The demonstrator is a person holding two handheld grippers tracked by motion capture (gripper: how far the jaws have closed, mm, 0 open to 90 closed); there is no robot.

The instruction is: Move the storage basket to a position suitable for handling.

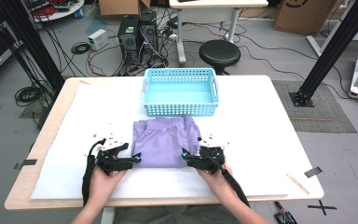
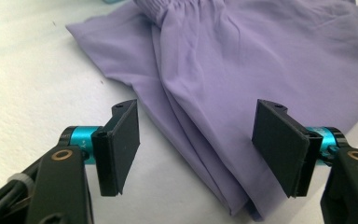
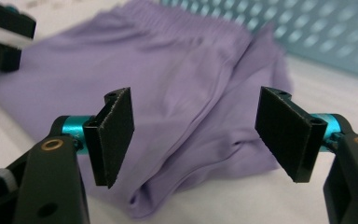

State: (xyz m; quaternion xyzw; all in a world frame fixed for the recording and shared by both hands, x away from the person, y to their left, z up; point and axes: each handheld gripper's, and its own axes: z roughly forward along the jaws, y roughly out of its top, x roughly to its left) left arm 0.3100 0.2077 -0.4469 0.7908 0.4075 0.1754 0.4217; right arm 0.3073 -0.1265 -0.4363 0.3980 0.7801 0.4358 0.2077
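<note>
A folded purple garment (image 1: 165,140) with a gathered waistband lies on the white table cover, just in front of the blue basket (image 1: 181,91). My left gripper (image 1: 135,158) is at the garment's near-left corner, jaws wide apart. In the left gripper view that gripper (image 2: 200,147) straddles the garment's (image 2: 242,70) folded edge without the pads pressing on it. My right gripper (image 1: 184,154) is at the near-right corner, open. In the right gripper view its gripper (image 3: 196,135) frames the cloth's (image 3: 168,79) rumpled corner, and the left gripper's pads (image 3: 9,21) show at the top left.
The empty blue perforated basket sits at the table's far middle, with its wall (image 3: 317,32) close behind the garment. The white cover (image 1: 261,140) spreads bare to both sides. A black stool (image 1: 219,53), computer towers and cables stand on the floor beyond the table.
</note>
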